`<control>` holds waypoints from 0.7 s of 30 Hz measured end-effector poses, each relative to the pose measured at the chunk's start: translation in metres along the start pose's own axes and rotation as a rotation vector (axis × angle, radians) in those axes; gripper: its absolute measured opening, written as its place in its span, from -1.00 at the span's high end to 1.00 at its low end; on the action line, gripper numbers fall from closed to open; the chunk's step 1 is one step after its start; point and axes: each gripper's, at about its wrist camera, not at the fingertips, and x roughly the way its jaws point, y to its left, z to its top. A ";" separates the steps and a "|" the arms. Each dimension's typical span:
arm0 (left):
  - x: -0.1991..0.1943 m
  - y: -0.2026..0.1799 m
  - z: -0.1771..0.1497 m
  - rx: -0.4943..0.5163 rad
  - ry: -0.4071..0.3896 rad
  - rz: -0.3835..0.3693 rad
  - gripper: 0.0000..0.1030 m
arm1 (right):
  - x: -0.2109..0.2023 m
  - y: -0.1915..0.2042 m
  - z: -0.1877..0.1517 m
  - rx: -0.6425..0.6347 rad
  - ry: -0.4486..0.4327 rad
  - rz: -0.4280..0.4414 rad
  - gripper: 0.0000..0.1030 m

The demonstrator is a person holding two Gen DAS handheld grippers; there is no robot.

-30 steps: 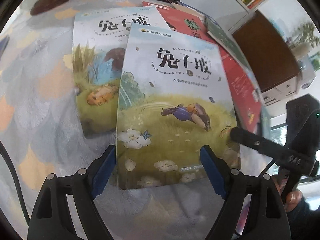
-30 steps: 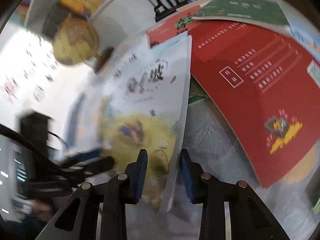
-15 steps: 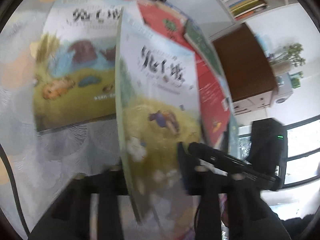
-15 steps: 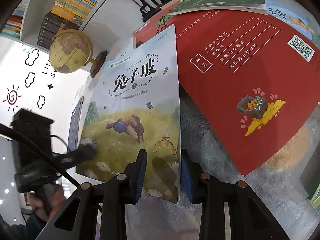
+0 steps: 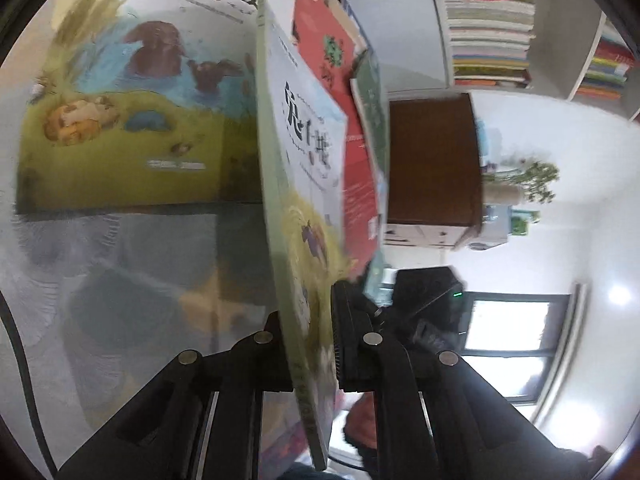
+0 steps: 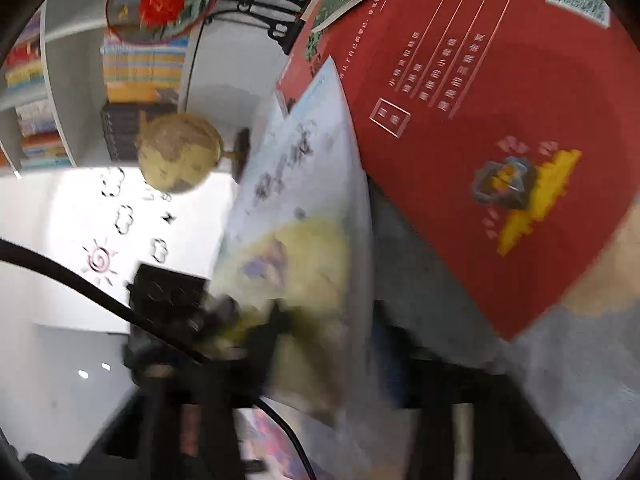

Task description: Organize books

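Note:
A picture book with a rabbit on a grassy hill [image 5: 304, 140] stands tilted up on its edge. My left gripper [image 5: 308, 340] is shut on its near edge. In the blurred right wrist view the same book [image 6: 304, 208] runs down between the fingers of my right gripper [image 6: 332, 344], whose jaws stand apart with a thin gap beside the book's right edge. A second book of the same series [image 5: 132, 92] lies flat on the table to the left. A red book [image 6: 480, 140] and a green book [image 5: 372, 96] lie behind, partly overlapping.
A patterned grey cloth [image 5: 120, 280] covers the table. A globe [image 6: 178, 158] and a round flowered fan on a black stand [image 6: 160, 0] are at the back. Shelves of books [image 5: 488, 40], a brown cabinet [image 5: 432, 160] and a plant [image 5: 532, 176] stand beyond.
My left gripper has gone from wide open to shut on the book's near edge. The book has swung from lying flat to standing on edge. My right gripper stayed at its right edge.

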 end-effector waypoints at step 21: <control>-0.055 -0.085 -0.037 0.483 -0.166 0.389 0.69 | 0.019 0.162 -0.055 -0.771 -0.058 -0.448 0.56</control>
